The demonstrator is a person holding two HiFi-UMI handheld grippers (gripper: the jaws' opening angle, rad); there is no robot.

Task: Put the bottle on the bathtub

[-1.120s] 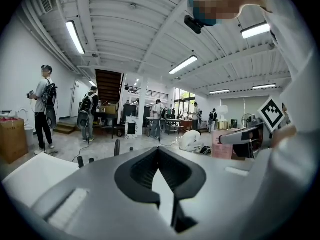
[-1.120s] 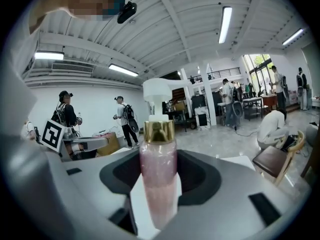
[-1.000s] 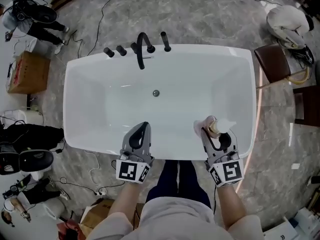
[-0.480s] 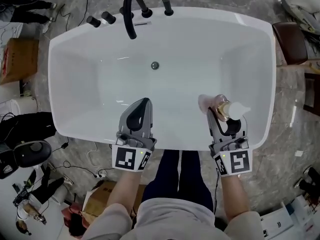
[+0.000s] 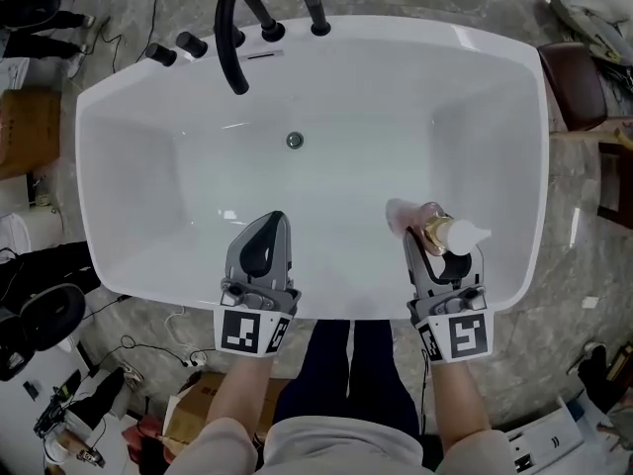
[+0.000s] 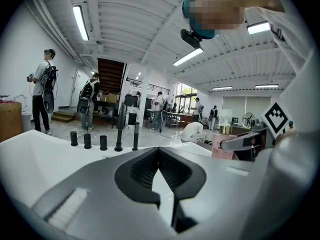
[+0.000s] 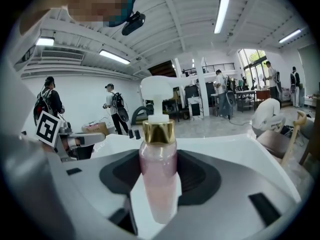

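Right claw (image 5: 438,248): pinching the pink translucent pump bottle (image 7: 157,176) by its body, one pad on either side. The gold collar and white pump head rise above the pads.
Bottle position: upright between the jaws, over the near right part of the white glossy bathtub (image 5: 326,30), just inside its near rim.
Left claw (image 5: 269,228): pressed together at the tips with nothing between, over the near rim, well apart from the bottle.
Far rim: curved black faucet (image 5: 235,28) beside black knobs (image 5: 176,47).
Tub floor: round metal drain (image 5: 294,140).
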